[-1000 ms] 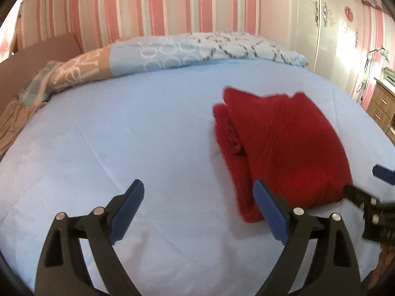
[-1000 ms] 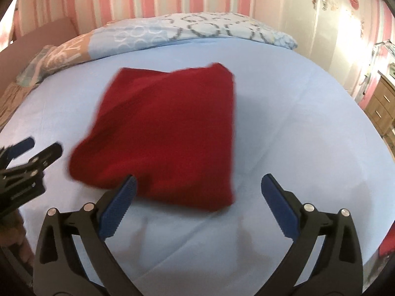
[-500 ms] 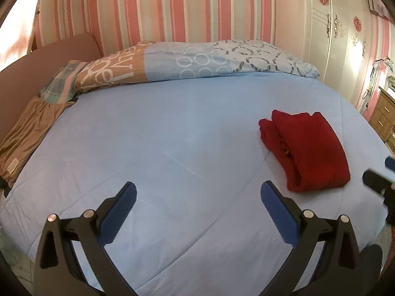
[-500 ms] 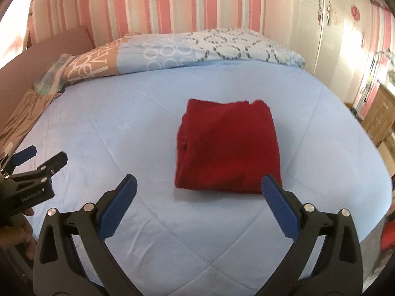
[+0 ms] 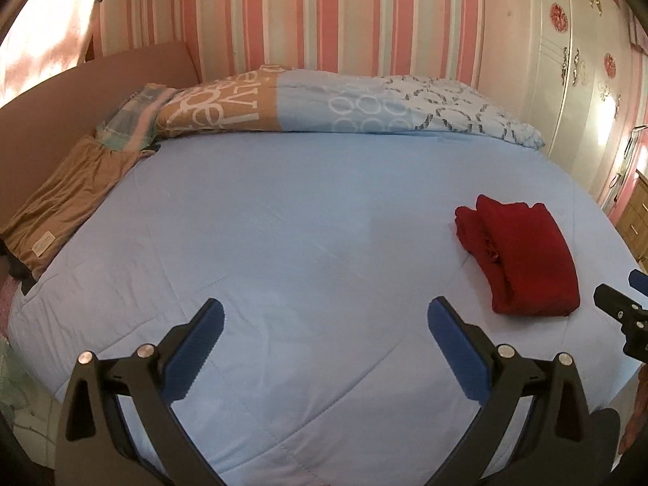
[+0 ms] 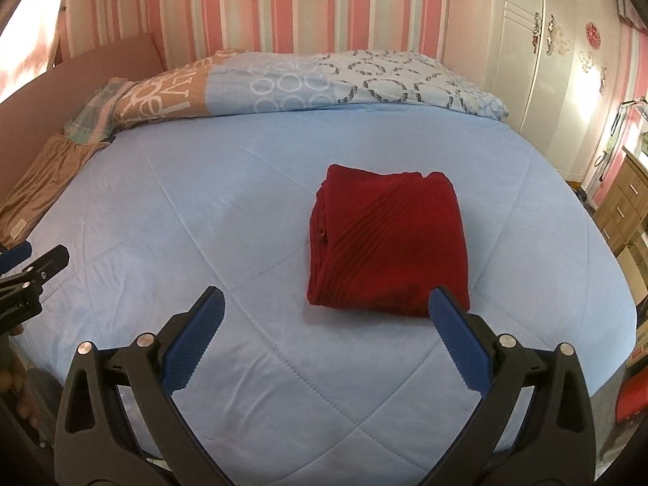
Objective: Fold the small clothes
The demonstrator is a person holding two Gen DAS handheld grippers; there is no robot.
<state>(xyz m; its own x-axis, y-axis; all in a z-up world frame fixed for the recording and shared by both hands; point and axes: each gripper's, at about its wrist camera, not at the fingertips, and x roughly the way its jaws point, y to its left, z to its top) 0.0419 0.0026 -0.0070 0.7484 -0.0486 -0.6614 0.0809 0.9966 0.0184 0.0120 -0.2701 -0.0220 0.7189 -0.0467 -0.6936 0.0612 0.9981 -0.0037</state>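
Red garment (image 6: 389, 243): 1, folded, on bed (image 6: 243, 222) | my left tool (image 5: 324, 340), right tool (image 6: 324, 332): both spread apart, empty | duvet (image 6: 324, 81): 1, behind.

Folded red garment (image 5: 522, 259) lies on blue bedspread (image 5: 283, 243), right of the left gripper (image 5: 326, 320).

Both wrist views face headboard from foot of bed (image 5: 283, 222), sharing red garment (image 6: 389, 243).

One folded red garment (image 6: 389, 243) lies on the one bed (image 6: 202, 210), with one patterned duvet (image 6: 291, 81) rolled along its far edge. One brown cloth (image 5: 60, 198) sits far left. Two grippers show, left gripper (image 5: 324, 348) and right gripper (image 6: 324, 336), each with two blue-padded fingers set wide.
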